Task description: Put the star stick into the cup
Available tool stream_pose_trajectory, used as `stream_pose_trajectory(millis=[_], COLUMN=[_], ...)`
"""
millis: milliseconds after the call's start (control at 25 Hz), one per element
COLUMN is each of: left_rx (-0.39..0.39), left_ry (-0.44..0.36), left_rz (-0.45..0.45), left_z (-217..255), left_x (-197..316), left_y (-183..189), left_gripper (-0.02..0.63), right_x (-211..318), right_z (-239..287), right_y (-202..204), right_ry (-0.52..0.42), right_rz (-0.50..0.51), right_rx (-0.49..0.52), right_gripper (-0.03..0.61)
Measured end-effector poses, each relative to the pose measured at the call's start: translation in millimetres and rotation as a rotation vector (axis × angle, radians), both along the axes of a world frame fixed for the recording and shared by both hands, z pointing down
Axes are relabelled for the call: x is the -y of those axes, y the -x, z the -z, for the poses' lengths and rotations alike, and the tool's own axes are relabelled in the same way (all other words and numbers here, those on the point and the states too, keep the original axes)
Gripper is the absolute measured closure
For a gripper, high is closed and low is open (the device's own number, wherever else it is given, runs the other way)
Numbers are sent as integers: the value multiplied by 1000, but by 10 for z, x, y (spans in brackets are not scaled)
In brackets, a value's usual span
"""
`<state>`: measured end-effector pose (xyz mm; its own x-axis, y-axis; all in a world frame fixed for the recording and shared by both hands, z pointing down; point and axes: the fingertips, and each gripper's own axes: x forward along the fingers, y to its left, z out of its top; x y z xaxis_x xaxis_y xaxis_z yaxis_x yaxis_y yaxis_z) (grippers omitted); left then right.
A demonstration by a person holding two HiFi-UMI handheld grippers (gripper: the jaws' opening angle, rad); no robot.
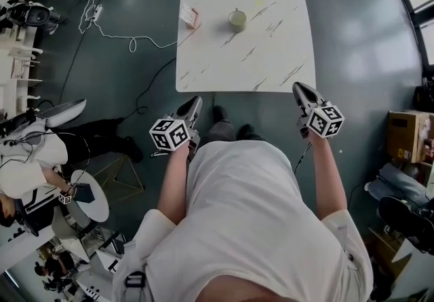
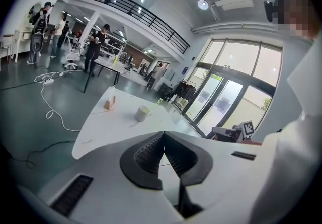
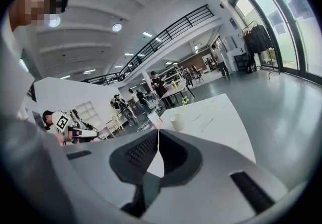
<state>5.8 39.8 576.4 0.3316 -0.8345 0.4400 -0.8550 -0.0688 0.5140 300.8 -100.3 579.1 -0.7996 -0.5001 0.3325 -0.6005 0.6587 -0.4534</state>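
Observation:
A pale cup (image 1: 237, 20) stands on the white marble table (image 1: 271, 56), toward its far side. A thin yellow-green star stick (image 2: 159, 102) leans out of the cup (image 2: 142, 113), its star up and to the right; the right gripper view shows the star stick (image 3: 184, 100) above the cup (image 3: 176, 123) too. My left gripper (image 1: 196, 101) and right gripper (image 1: 299, 87) hang off the table's near edge, well short of the cup. Both are shut with nothing between the jaws, as seen for the left gripper (image 2: 162, 133) and the right gripper (image 3: 158, 131).
A small pinkish block (image 1: 190, 15) sits on the table left of the cup. A white cable (image 1: 115, 32) loops over the floor at the left, near people and work desks. A cardboard box (image 1: 407, 134) stands at the right.

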Motion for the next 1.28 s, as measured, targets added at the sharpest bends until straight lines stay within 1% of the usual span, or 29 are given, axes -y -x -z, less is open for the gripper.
stream_pose_trajectory(millis=[200, 400, 600, 880, 1040, 1280], left_rx=[16, 24, 49, 14, 26, 19], left_ry=[-10, -12, 19, 33, 22, 13], left_rz=[2, -20, -96, -125, -147, -139], left_z=[61, 83, 72, 9, 44, 59], left_x=[-143, -250, -335, -400, -406, -379], left_y=[158, 338, 389, 442, 504, 596], left_gripper=[600, 600, 600, 600, 600, 600], right_x=[-86, -210, -266, -296, -362, -413], right_z=[145, 220, 317, 417, 415, 389], right_y=[107, 257, 415, 591, 648, 623], right_ry=[-39, -66, -76, -103, -101, -89], right_rz=[-8, -17, -36, -58, -61, -77], right_rx=[4, -24, -41, -51, -56, -60], right_gripper=[552, 552, 554, 554, 554, 554])
